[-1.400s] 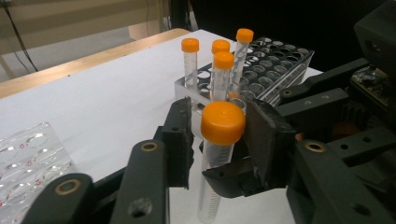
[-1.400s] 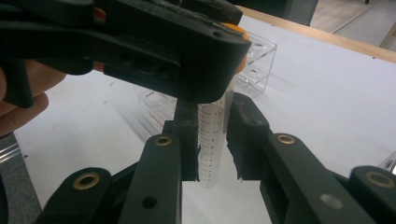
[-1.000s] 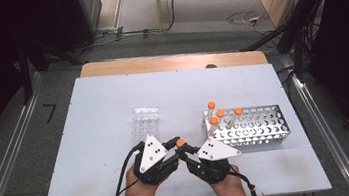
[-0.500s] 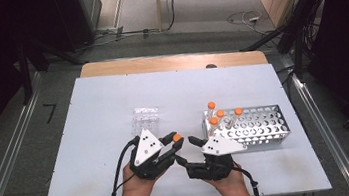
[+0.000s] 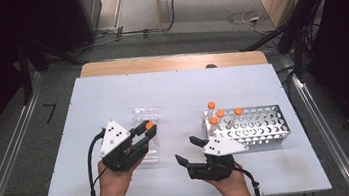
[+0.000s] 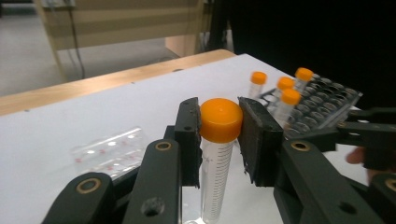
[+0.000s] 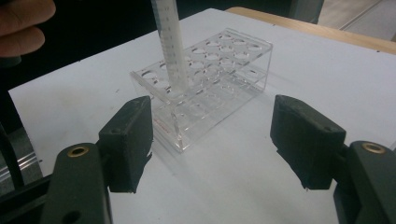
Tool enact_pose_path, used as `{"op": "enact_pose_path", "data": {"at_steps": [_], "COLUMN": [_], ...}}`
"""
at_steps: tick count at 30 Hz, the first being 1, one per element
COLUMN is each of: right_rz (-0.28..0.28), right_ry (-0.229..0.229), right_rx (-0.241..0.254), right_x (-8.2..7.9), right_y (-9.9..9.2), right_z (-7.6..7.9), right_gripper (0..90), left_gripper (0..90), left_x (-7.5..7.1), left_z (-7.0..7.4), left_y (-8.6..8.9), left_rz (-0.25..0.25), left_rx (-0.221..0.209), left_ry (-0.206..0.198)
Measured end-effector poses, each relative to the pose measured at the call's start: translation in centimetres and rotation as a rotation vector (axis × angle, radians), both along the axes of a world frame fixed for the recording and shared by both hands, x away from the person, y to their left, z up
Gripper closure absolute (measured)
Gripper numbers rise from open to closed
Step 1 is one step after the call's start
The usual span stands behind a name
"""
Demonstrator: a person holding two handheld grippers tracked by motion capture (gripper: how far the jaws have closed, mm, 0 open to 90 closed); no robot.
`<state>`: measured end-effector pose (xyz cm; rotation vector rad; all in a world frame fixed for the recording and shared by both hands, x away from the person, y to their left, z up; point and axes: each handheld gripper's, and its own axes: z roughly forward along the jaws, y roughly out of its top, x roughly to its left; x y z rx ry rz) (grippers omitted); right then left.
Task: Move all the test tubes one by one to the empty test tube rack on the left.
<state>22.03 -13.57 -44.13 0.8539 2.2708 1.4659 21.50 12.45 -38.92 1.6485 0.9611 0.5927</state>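
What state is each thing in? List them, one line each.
Left gripper: shut on the tube.
Tube: capped, upright, lower end at a hole of the clear rack.
Right gripper: jaws just opened, nothing between them.
Clear rack: upright on the table, its other holes empty.
Metal rack: upright, mostly empty.
Four tubes in it: capped, upright.

I've got a metal rack [image 5: 261,125] on the right with four capped tubes [image 5: 221,115] standing in it, all on the white table [image 5: 111,93].
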Motion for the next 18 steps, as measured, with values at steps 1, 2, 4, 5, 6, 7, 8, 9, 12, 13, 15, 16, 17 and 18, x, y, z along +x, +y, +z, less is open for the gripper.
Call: {"op": "enact_pose_path", "data": {"at_steps": [1, 2, 4, 5, 6, 7, 8, 9, 12, 13, 15, 16, 17, 18], "right_rz": [-0.002, -0.003, -0.003, -0.004, -0.004, -0.004, -0.004, -0.005, -0.005, -0.004, -0.004, -0.005, -0.005, -0.005], "right_ry": [0.003, 0.004, 0.003, 0.003, 0.003, 0.003, 0.004, 0.003, 0.002, 0.003, 0.003, 0.003, 0.003, 0.004], "right_rx": [0.000, 0.000, 0.001, 0.001, 0.001, 0.002, 0.001, 0.001, 0.001, 0.002, 0.003, 0.003, 0.004, 0.005], "right_x": [0.0, 0.0, 0.0, 0.0, 0.0, 0.0, 0.0, 0.0, 0.1, 0.1, 0.1, 0.1, 0.1, 0.1], "right_y": [0.0, 0.0, 0.0, 0.0, 0.0, 0.0, -0.1, -0.1, -0.1, -0.1, -0.1, -0.1, -0.2, -0.2], "right_z": [0.0, 0.0, 0.0, 0.0, 0.0, 0.0, 0.0, 0.0, 0.0, 0.0, 0.0, 0.0, 0.0, 0.0], "right_gripper": [28.4, 28.4, 28.5, 28.5, 28.5, 28.5, 28.5, 28.6, 28.6, 28.6, 28.7, 28.7, 28.7, 28.7], "left_gripper": [70.6, 70.6, 70.6, 70.6, 70.6, 70.6, 70.6, 70.6, 70.7, 70.7, 70.6, 70.6, 70.7, 70.6], "left_x": [0.1, 0.2, 0.4, 0.6, 0.7, 0.9, 1.1, 1.2, 1.7, 1.8, 2.1, 2.2, 2.2, 2.2], "left_z": [0.2, 0.3, 0.4, 0.5, 0.5, 0.4, 0.4, 0.3, 0.1, 0.0, 0.0, -0.1, -0.1, -0.1], "left_y": [0.7, 1.0, 1.5, 1.8, 2.1, 2.3, 2.5, 2.7, 3.0, 3.1, 3.3, 3.3, 3.4, 3.4], "left_rz": [0.020, 0.028, 0.052, 0.063, 0.073, 0.083, 0.089, 0.095, 0.113, 0.116, 0.122, 0.125, 0.125, 0.125], "left_rx": [-0.009, -0.011, -0.012, -0.015, -0.020, -0.022, -0.018, -0.018, -0.014, -0.015, -0.015, -0.014, -0.012, -0.012], "left_ry": [-0.006, -0.010, -0.014, -0.016, -0.018, -0.016, -0.013, -0.012, -0.005, -0.003, 0.001, 0.001, 0.003, 0.003]}}
